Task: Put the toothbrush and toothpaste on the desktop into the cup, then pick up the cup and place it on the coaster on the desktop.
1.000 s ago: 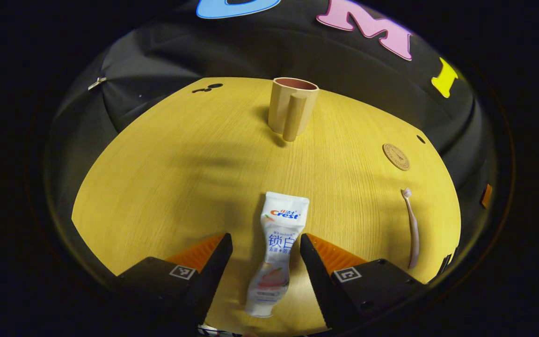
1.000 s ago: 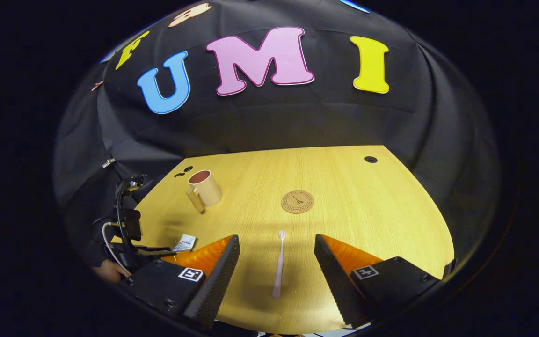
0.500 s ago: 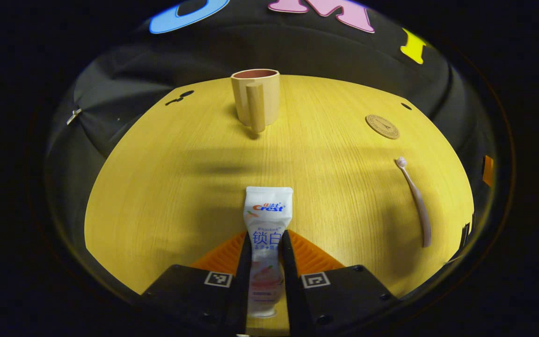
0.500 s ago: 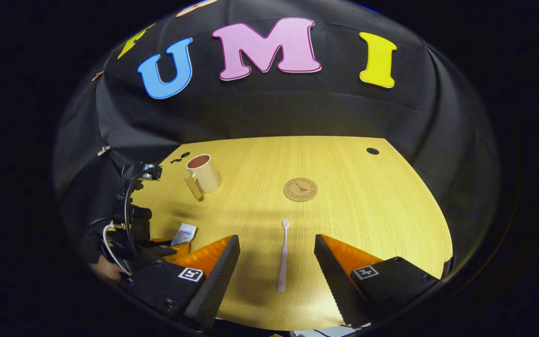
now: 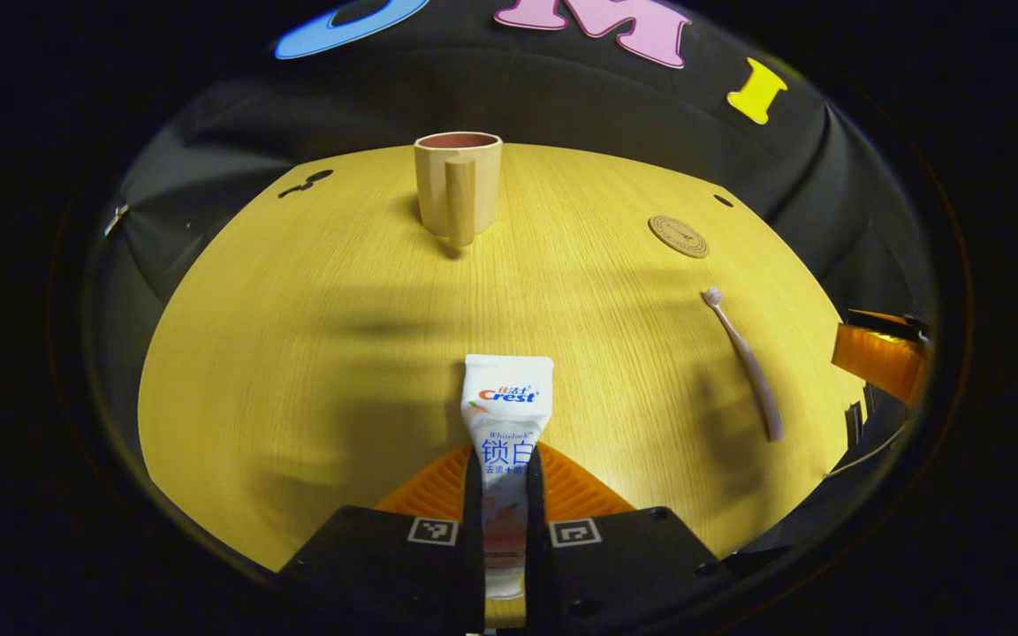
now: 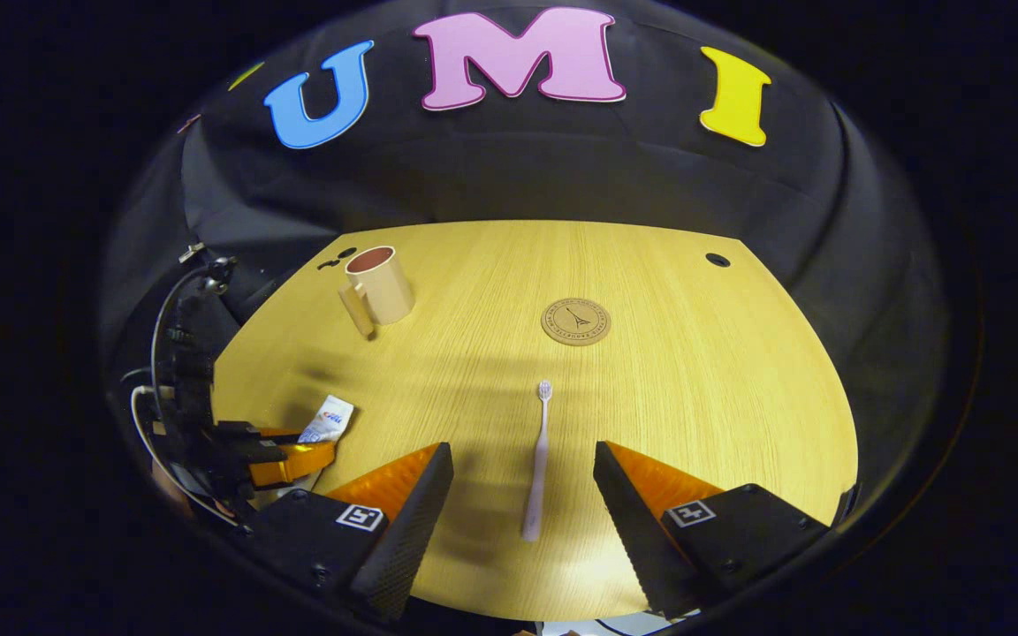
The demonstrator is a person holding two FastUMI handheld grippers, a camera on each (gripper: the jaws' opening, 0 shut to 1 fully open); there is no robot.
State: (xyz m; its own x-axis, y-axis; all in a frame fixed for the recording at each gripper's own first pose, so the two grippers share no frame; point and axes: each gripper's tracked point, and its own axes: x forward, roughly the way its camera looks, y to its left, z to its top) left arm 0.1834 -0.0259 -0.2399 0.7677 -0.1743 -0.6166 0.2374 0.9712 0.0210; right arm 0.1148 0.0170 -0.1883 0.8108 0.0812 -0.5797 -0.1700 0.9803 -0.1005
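The wooden desktop [image 6: 695, 397] bears a cup [image 6: 378, 284], coaster [image 6: 575, 321] and toothbrush [image 6: 537, 459].

The toothpaste [image 5: 506, 424] is covered along its lower half by the closed left tongs [image 5: 503, 530] (cap end barely visible). The coaster [image 6: 576, 321] print is too small to read.

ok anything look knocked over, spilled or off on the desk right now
Nothing stands out. The cup stands upright, the coaster lies flat, the toothbrush lies untouched between the open right gripper, and the left gripper pinches the toothpaste.
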